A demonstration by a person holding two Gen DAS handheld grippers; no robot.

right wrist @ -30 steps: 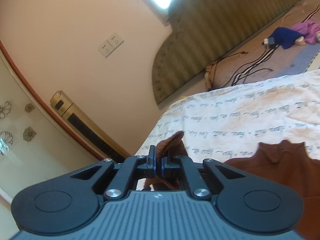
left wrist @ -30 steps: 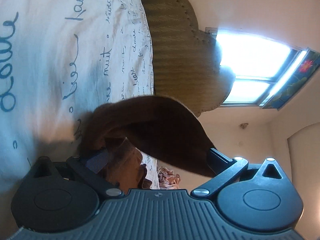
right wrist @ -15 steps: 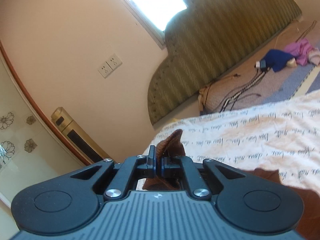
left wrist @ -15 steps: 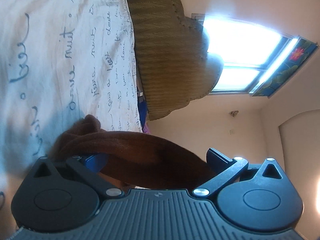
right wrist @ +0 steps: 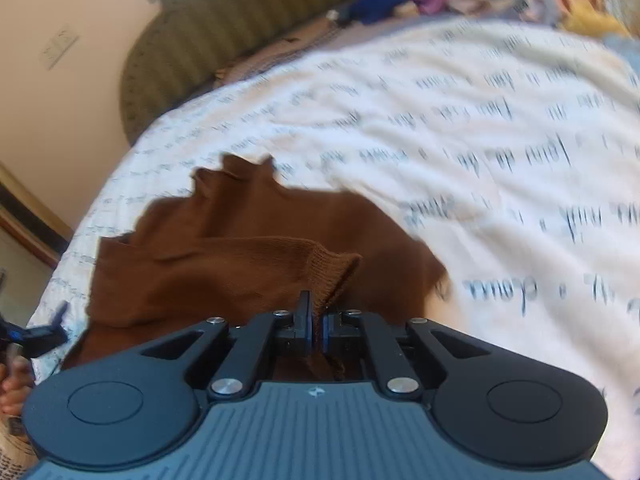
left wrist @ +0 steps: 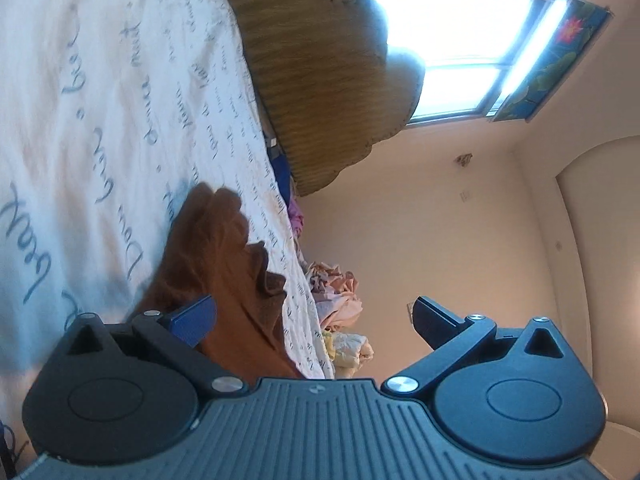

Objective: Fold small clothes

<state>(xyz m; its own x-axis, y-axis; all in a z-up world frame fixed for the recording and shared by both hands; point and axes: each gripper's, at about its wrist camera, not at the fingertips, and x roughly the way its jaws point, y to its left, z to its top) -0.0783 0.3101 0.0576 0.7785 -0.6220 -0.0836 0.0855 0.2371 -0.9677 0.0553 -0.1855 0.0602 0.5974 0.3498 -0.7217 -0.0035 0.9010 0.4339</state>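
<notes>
A small brown knit garment (right wrist: 240, 248) lies spread on the white bedsheet with blue script (right wrist: 480, 120). My right gripper (right wrist: 316, 320) is shut on a ribbed edge of it, which stands up in a fold just above the fingers. In the left wrist view the same brown garment (left wrist: 216, 248) rests on the sheet (left wrist: 100, 100) beside the blue pad of the left finger. My left gripper (left wrist: 312, 304) is open with nothing between its fingers. One of its fingers (right wrist: 40, 336) shows at the far left of the right wrist view, by the garment's corner.
A ribbed olive headboard (right wrist: 240, 12) runs behind the bed. Blue and pink clothes (right wrist: 384, 0) lie near it. A pile of pale clothes (left wrist: 340, 304) sits past the bed's edge. A bright window (left wrist: 460, 40) is in the wall. A hand (right wrist: 12, 392) shows at the lower left.
The left gripper has let go of the brown cloth that hung across its fingers; it now lies on the sheet. The right gripper swung down over the bed, still gripping the edge.
</notes>
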